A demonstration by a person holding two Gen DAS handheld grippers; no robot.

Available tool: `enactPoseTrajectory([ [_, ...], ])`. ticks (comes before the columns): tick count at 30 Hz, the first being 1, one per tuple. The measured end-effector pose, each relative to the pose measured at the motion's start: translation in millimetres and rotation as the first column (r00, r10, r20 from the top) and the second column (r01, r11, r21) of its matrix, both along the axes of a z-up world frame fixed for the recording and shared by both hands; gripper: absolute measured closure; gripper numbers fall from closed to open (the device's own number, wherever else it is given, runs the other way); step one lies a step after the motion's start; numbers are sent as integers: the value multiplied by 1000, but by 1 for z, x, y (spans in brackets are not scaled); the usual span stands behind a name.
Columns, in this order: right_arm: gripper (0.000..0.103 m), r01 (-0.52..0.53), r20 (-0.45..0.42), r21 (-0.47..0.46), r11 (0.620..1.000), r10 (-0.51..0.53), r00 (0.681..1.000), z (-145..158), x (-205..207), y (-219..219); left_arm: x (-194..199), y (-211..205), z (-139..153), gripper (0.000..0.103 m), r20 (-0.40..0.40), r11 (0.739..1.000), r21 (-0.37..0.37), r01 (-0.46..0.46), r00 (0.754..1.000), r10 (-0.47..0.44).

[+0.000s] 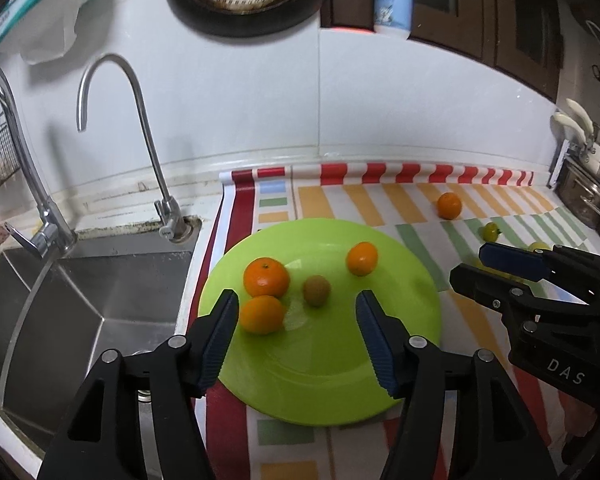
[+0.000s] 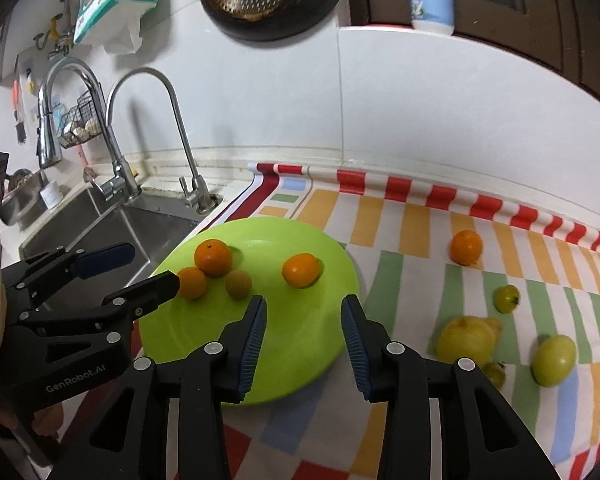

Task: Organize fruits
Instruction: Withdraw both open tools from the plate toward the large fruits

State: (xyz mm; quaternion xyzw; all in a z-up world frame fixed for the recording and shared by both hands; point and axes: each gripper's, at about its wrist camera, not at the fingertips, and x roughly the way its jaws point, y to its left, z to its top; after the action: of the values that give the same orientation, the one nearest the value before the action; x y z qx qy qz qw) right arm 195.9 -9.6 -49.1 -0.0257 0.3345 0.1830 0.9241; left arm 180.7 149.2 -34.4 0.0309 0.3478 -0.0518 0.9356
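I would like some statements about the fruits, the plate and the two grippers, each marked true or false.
1. Four fruits lie on the green plate. True.
2. The left gripper is shut on an orange. False: its jaws are open and hold nothing.
3. One orange lies on the striped cloth, off the plate. True.
4. The lemon lies on the plate. False: it lies on the cloth, right of the plate.
5. The right gripper is open and empty. True.
6. The sink is right of the plate. False: it is on the left.
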Motion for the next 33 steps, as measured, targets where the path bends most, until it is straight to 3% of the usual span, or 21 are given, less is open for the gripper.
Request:
enactPoseTrajectory([
  [5, 55, 36, 38, 7, 999, -36, 999, 12, -18, -15, -15, -11, 13, 37, 36, 1000, 3, 15, 999, -15],
  [33, 55, 219, 119, -2, 976, -217, 969, 38, -77, -129, -50, -118, 37, 30, 112, 990, -3, 144, 983, -142],
])
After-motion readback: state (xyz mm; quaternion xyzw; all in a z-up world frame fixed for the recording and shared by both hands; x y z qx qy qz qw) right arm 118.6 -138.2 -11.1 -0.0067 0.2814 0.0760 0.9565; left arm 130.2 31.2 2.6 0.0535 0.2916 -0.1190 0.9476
